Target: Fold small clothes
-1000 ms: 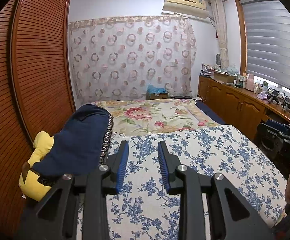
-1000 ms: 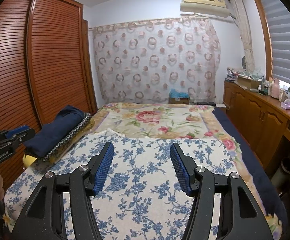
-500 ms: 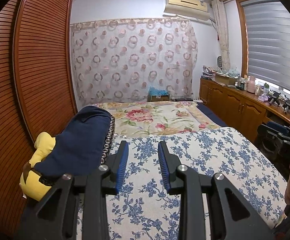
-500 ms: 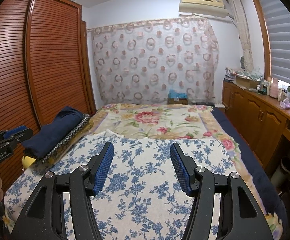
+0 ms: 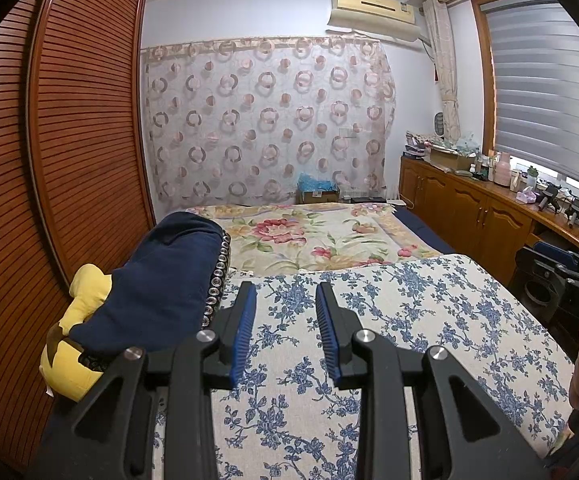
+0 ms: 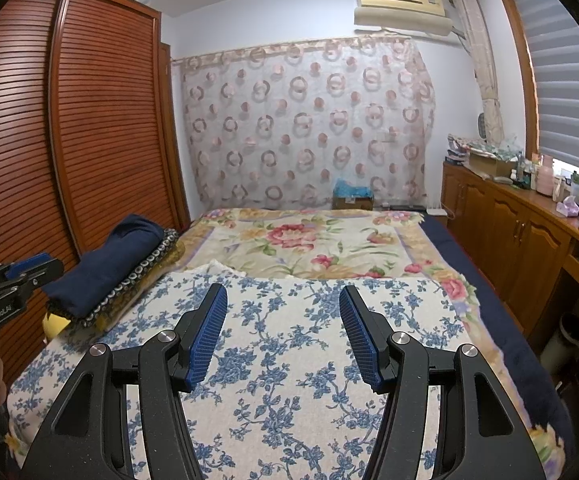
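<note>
I hold both claws level above the bed, over the blue-flowered sheet [image 6: 289, 380]; my left claw [image 5: 285, 334] stands part spread with nothing between its pads, and my right claw [image 6: 283, 334] gapes wider, likewise bare. Across the last second almost nothing changes; the left view tilts up a shade, the right barely stirs, and neither gap alters; so I judge no cloth has been gripped or let go in that time. The only likely garment is the navy bundle [image 5: 161, 288], rolled or folded at the left edge atop a ring-trimmed cloth [image 5: 218, 276] and a yellow toy [image 5: 75, 344], well apart from both claws; this fits either a piece laid aside folded or one waiting.
</note>
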`<state>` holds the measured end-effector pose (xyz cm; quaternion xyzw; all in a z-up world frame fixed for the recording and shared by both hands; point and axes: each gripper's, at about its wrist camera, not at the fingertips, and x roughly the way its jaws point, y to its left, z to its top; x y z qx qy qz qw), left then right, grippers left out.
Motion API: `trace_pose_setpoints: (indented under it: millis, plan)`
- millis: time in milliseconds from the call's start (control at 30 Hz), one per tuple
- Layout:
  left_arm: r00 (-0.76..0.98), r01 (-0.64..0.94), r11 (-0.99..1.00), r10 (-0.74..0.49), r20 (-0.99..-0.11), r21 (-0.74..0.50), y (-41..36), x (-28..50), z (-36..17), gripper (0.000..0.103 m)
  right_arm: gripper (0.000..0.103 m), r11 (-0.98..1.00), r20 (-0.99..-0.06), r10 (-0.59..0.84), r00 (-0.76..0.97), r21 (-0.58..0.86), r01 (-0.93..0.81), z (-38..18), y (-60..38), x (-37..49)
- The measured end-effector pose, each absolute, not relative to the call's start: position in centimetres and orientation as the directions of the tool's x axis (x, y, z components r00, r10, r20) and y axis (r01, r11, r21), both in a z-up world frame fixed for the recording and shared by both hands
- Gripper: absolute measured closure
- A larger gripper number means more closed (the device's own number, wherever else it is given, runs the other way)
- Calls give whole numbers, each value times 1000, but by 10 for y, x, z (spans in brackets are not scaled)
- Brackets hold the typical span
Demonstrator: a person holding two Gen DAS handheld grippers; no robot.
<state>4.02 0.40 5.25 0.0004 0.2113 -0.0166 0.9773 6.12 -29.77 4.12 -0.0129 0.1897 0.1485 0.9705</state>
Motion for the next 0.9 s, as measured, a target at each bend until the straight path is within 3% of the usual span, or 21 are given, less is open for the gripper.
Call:
trace_pose_setpoints:
  millis: [900]
  plan:
    - [912,32,999,-32,-410,-6,3,40,52,73,43,956,-370,283,885,32,-292,40,-301,61]
